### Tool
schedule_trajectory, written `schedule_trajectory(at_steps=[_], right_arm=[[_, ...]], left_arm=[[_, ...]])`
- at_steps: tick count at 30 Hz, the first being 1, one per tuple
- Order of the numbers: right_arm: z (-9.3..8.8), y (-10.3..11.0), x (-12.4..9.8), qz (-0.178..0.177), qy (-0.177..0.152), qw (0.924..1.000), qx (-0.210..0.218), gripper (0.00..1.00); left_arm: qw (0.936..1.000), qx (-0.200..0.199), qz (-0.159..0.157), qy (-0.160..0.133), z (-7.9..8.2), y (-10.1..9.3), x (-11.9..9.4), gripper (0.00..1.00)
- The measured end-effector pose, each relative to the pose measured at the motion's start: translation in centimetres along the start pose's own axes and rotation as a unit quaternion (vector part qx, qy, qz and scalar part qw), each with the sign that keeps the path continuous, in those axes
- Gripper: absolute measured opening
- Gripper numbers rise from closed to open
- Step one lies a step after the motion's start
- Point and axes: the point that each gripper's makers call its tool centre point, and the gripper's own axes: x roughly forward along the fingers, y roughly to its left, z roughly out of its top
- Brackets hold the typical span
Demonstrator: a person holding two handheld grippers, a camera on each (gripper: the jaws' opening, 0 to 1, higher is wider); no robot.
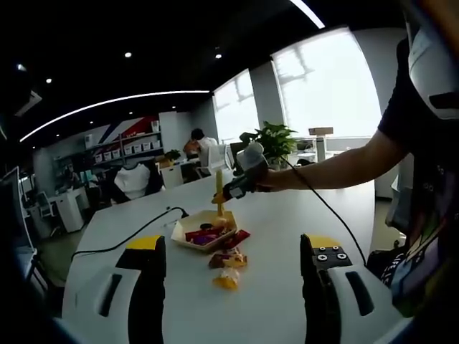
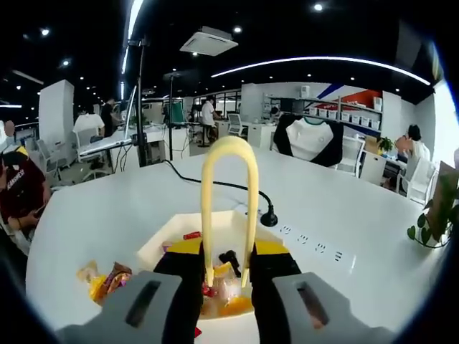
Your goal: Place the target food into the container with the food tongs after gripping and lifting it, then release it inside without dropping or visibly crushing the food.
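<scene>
A white paper container (image 1: pixel 188 239) holding several wrapped snacks sits mid-table. More wrapped snacks (image 1: pixel 228 269) lie just in front of it, between it and my left gripper (image 1: pixel 233 247), which is open and holds nothing. My right gripper (image 1: pixel 240 183) hangs above the container, shut on yellow food tongs (image 1: pixel 217 193). In the right gripper view the tongs (image 2: pixel 228 154) stand with the bend up and both tips down among the snacks in the container (image 2: pixel 161 247). I cannot tell whether the tips pinch a piece. My right gripper (image 2: pixel 228 287) squeezes the tongs' two arms.
Loose snacks (image 2: pixel 104 279) lie left of the container. A black cable (image 1: pixel 129 240) ends in a plug (image 2: pixel 269 218) by it, with table sockets (image 2: pixel 308 242) beyond. A person's arm (image 1: pixel 337 165) reaches in from the right. A plant (image 1: pixel 276 140) and office desks stand behind.
</scene>
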Motion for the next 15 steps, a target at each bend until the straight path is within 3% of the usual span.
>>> schedule_trajectory(at_steps=[7, 15], right_arm=[[0.4, 2.8, -1.2, 0.015, -0.006, 0.9998, -0.009, 0.21], [-0.5, 5.5, -2.5, 0.028, -0.017, 0.9994, -0.012, 0.21]], left_arm=[[1.0000, 0.002, -0.007, -0.001, 0.0, -0.5, 0.2, 0.81], [1.0000, 0.000, -0.010, 0.000, -0.1, -0.8, 0.2, 0.81]])
